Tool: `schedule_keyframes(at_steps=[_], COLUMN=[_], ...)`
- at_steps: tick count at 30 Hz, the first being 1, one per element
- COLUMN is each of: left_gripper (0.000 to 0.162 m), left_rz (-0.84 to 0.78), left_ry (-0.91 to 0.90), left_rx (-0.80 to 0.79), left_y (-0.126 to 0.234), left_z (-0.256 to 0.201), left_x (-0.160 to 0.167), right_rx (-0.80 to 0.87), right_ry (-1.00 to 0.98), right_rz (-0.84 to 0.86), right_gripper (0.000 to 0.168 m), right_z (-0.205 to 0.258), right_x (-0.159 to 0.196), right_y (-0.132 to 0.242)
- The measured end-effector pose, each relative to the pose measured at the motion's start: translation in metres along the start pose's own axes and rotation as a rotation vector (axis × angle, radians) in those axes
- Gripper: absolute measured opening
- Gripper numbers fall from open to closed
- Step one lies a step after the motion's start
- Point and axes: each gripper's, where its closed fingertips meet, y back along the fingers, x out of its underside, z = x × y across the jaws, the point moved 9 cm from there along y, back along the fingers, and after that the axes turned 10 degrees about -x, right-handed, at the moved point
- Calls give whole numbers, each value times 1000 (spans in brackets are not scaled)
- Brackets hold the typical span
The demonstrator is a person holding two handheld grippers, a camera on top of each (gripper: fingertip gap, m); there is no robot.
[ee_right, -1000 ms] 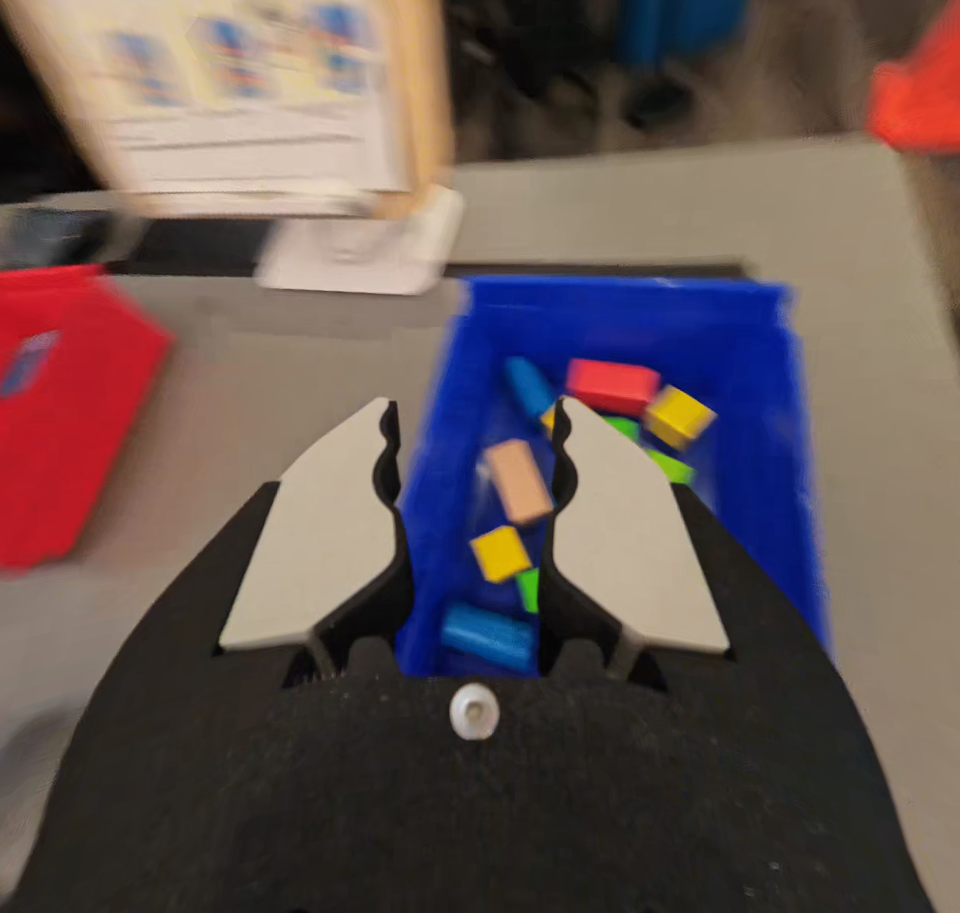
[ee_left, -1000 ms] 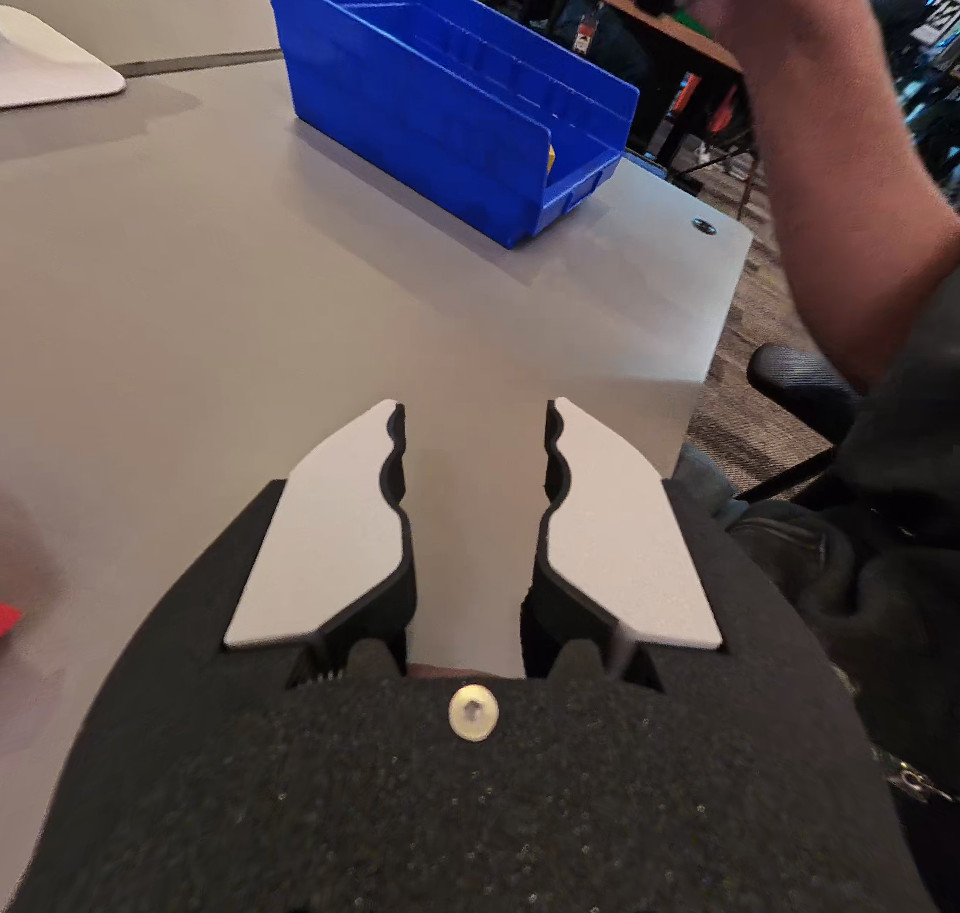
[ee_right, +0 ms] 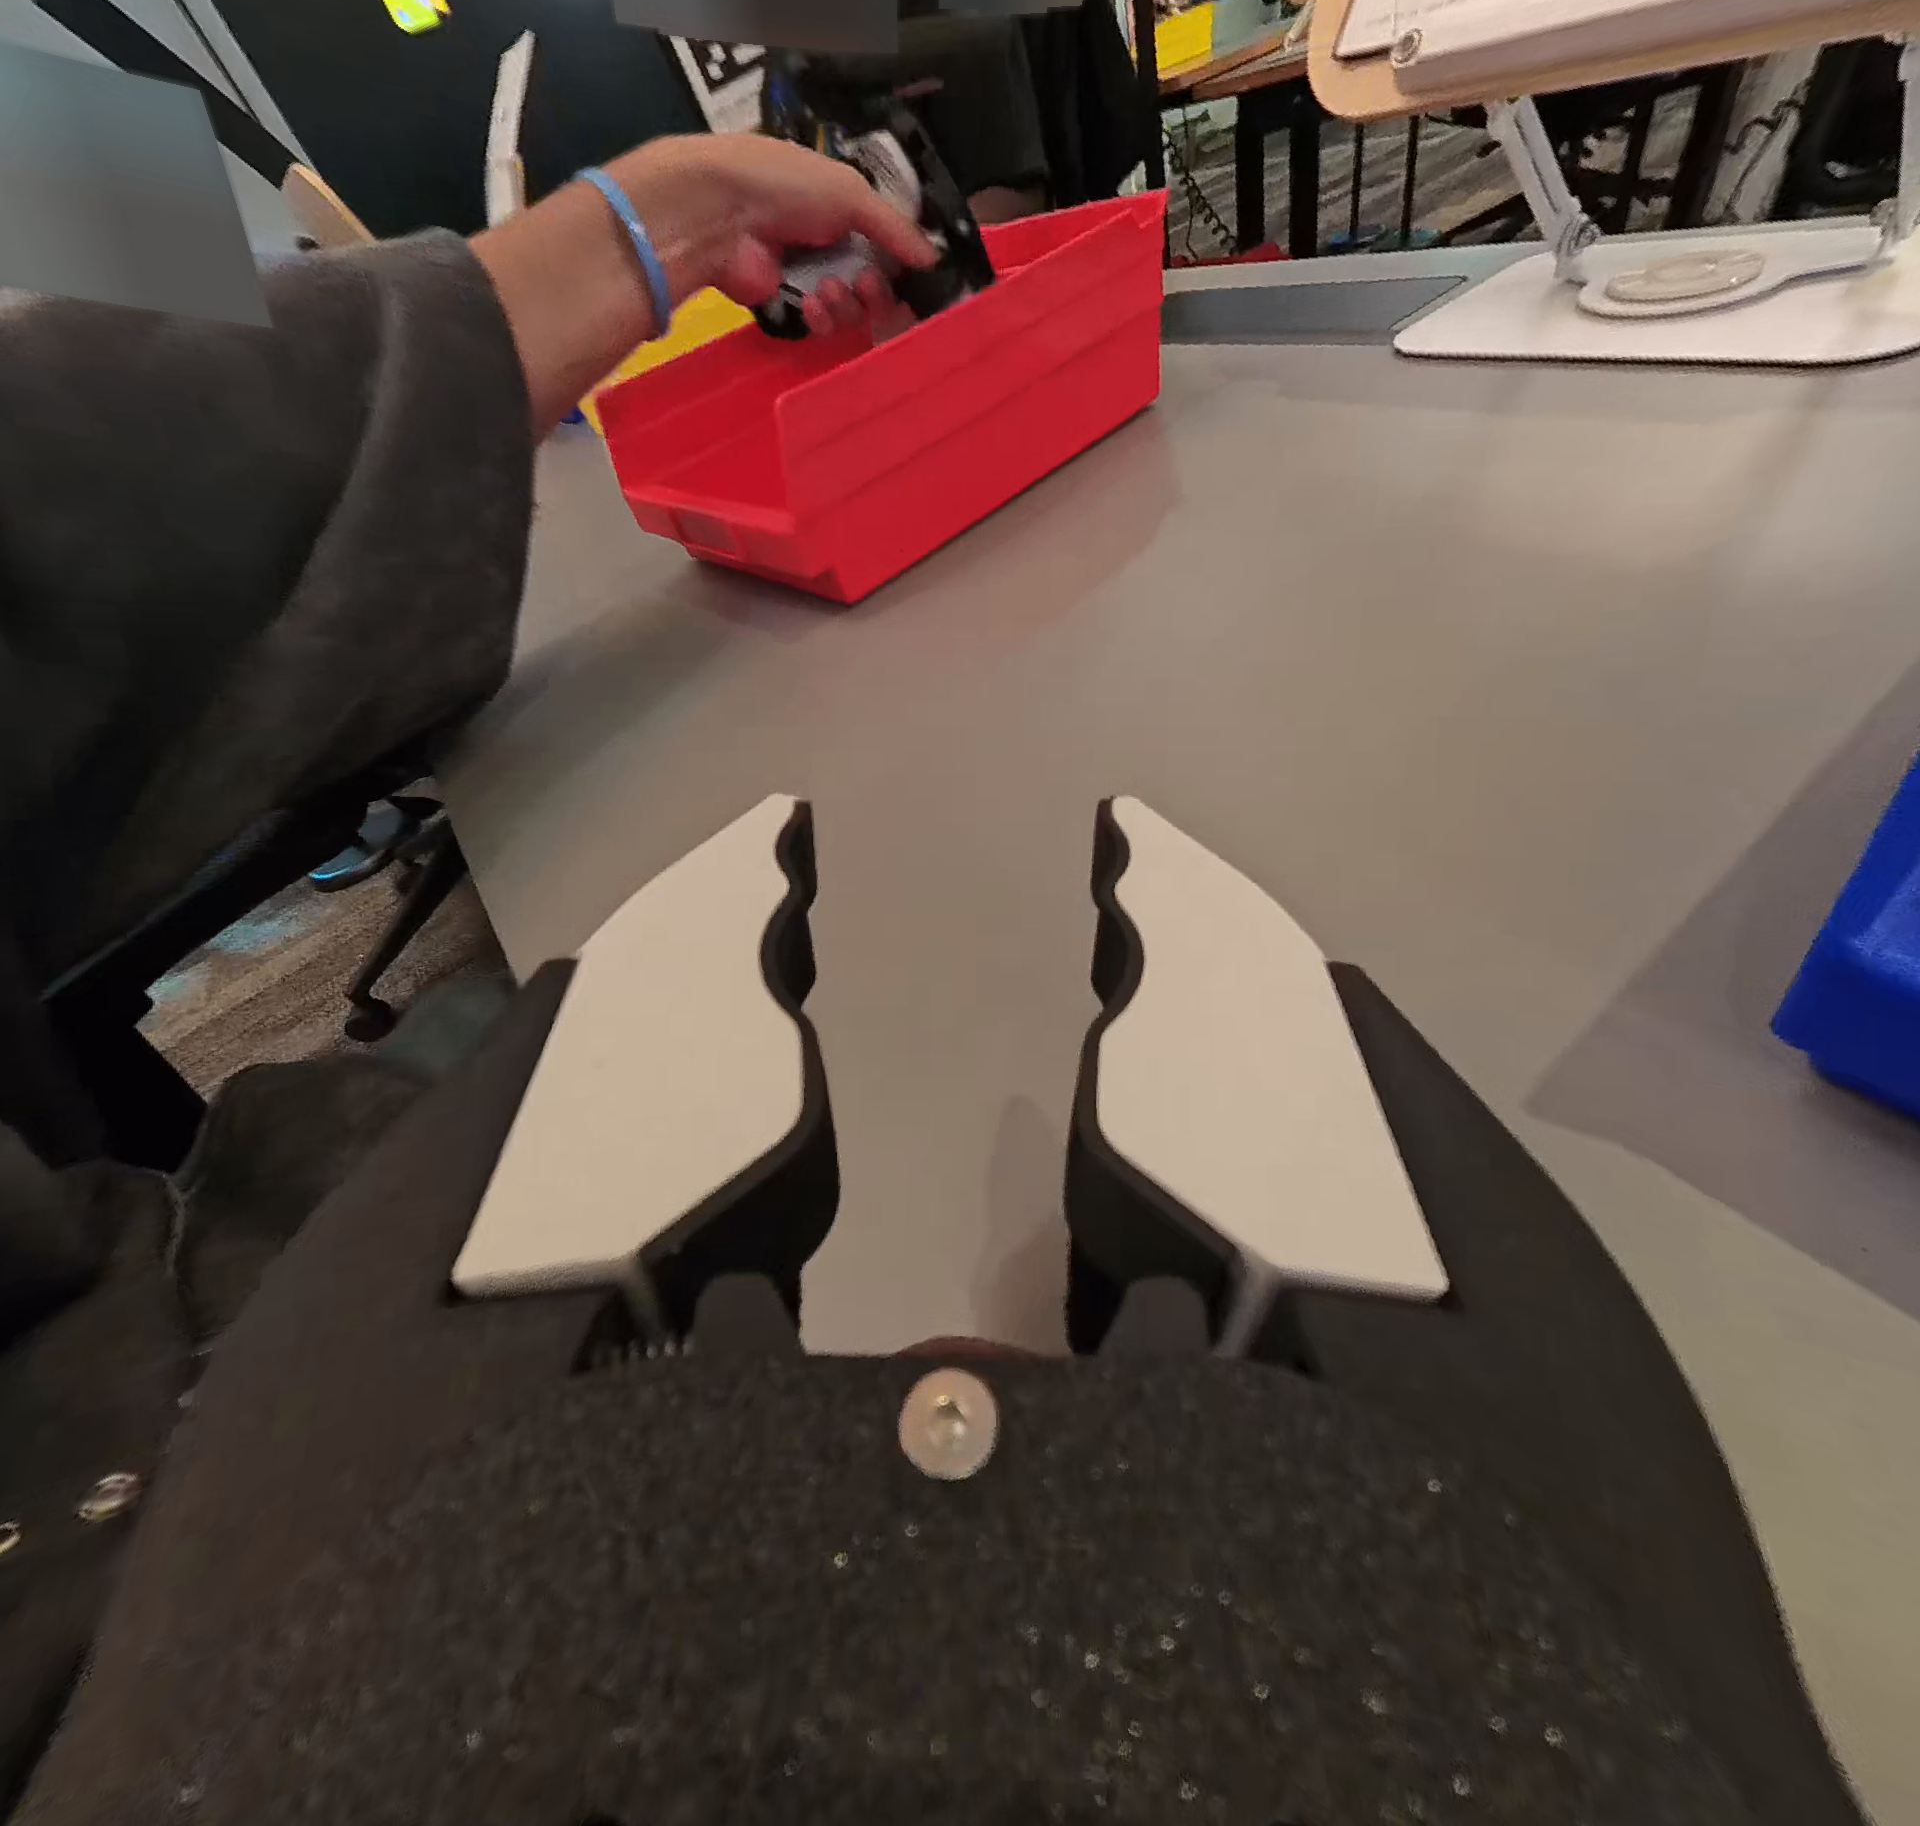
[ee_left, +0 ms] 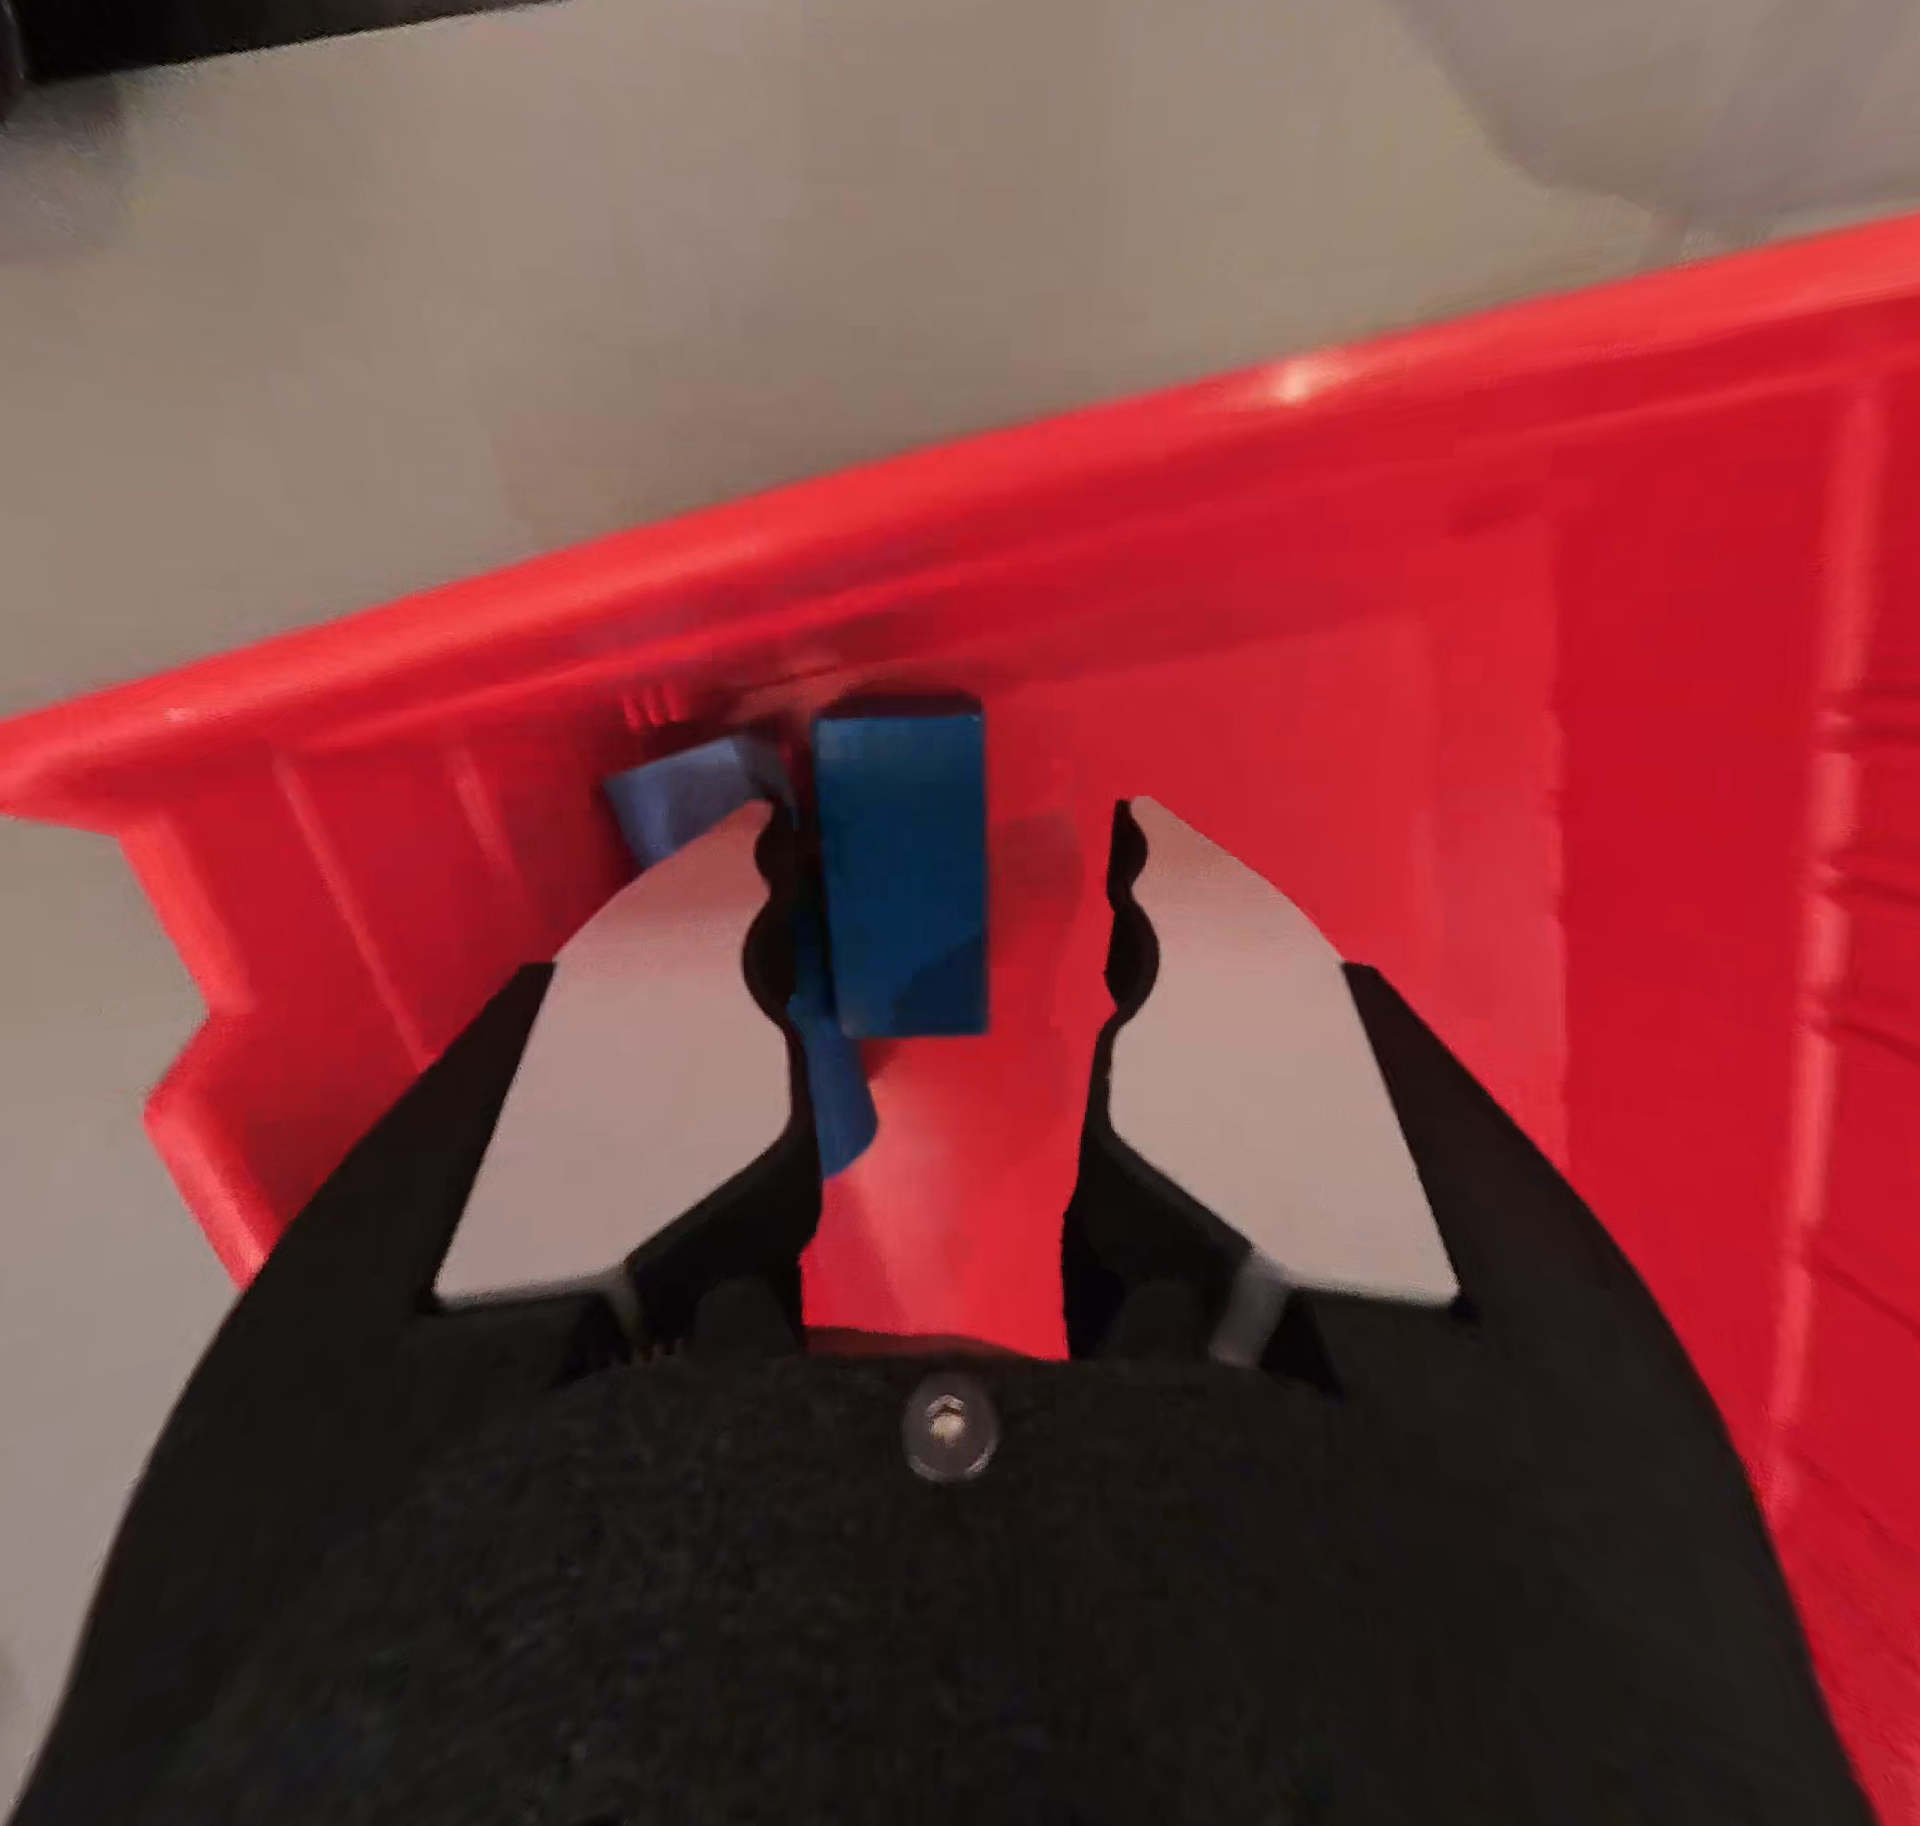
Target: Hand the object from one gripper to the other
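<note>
In the left wrist view my left gripper (ee_left: 940,810) is open and reaches down into a red bin (ee_left: 1455,633). A dark blue rectangular block (ee_left: 899,872) lies on the bin floor between the jaws, close to the left finger, with a gap to the right finger. A lighter blue piece (ee_left: 675,800) lies beside it, partly hidden behind the left finger. In the right wrist view my right gripper (ee_right: 951,805) is open and empty, low over the grey table (ee_right: 1351,633). Farther off, a hand holds the left gripper (ee_right: 935,249) inside the red bin (ee_right: 935,446).
A blue bin (ee_right: 1860,976) stands at the right edge of the right wrist view. A white stand (ee_right: 1662,311) holding a board is at the back right. The person's dark sleeve (ee_right: 260,529) and a chair fill the left side.
My left gripper has moved from over the bare table into the red bin, around the blue block. My right gripper has left the blue bin and now faces the red bin.
</note>
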Motion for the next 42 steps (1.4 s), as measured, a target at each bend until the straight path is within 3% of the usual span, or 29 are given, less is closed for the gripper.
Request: schedule_keyframes(at_steps=[4, 10, 15, 19, 23, 26, 29, 32, 35, 36, 41, 42], left_gripper=[33, 33, 33, 33, 33, 33, 33, 33, 33, 33, 33, 42], left_rz=[31, 45, -152, -422, -660, -736, -763, -715, -694, -692, -655, -670], left_ry=[10, -46, -83, -135, -186, -182, -182, -230, -232, -234, -228, -217], left_rx=[-10, 3, 129, 382, 831, 1186, 1370, 1411, 1426, 1418, 1383, 1345], left_y=[-12, -6, 45, 109, 165, 189, 196, 192, 188, 186, 180, 179], left_z=[1, -7, -20, -47, -99, -148, -195, -229, -247, -250, -252, -248], left_x=[0, 12, 37, 77, 132, 173, 204, 220, 229, 231, 239, 242], right_rx=[-14, -50, -29, -5, -70, -183, -377, -554, -612, -637, -608, -589], right_ry=[-20, -69, -23, 31, 15, -62, -152, -275, -364, -368, -380, -363], right_rz=[9, 11, 10, 18, -3, -35, -59, -137, -194, -183, -146, -126], right_gripper=[51, 50, 50, 51, 50, 54, 58, 58, 53, 34, 34, 34], right_z=[-3, -5, -3, -3, -3, -1, 11, 20, 18, 19, 20, 20], right_x=[3, 4, 2, -1, -9, -21, -36, -51, -52, -48, -39, -37], right_y=[-2, -5, -3, -2, -13, -37, -66, -88, -101, -102, -92, -89])
